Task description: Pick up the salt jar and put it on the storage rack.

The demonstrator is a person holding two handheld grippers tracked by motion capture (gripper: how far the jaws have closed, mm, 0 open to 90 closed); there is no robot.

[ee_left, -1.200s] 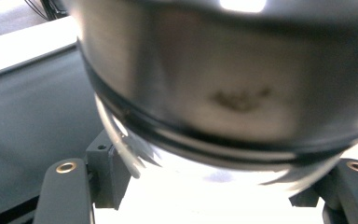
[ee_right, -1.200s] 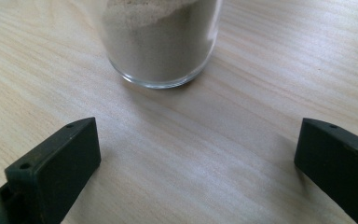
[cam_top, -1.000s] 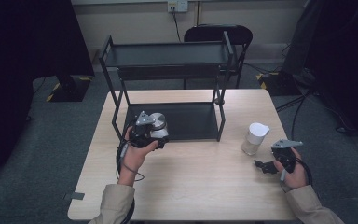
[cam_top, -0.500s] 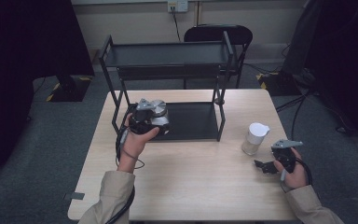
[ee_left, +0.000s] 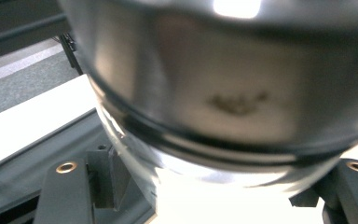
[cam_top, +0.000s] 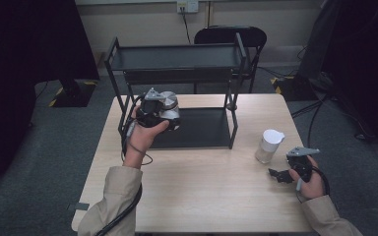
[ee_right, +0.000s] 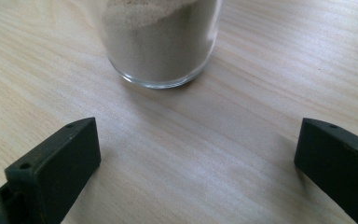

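A shiny metal jar (cam_top: 170, 109) is held in the left gripper (cam_top: 163, 114), raised above the front left of the black two-tier shelf rack (cam_top: 177, 58) that stands on the table (cam_top: 202, 196). In the left gripper view the jar's steel wall (ee_left: 223, 93) fills the space between the jaws, which are closed against it, with the rack's lower shelf (ee_left: 23, 172) seen below. The step in hand is judged to be the placing of this jar on the lower shelf. For that to be done well, the jar should be kept upright, brought in under the top tier without its rim being knocked against the frame, lowered until the base is fully seated on the dark shelf surface, and released only then. The jar's contents cannot be told, since only its outer wall is seen. Well apart, near the right edge of the table, a clear glass jar with a white lid (cam_top: 269, 146) stands upright; it is seen in the right gripper view to hold a pale beige powder (ee_right: 161, 37) that lies sloped and fills most of what shows of the glass. The right gripper (cam_top: 279, 175) rests low on the table just beside that glass jar, its jaws spread wide with nothing between them and pointed toward the jar's base.
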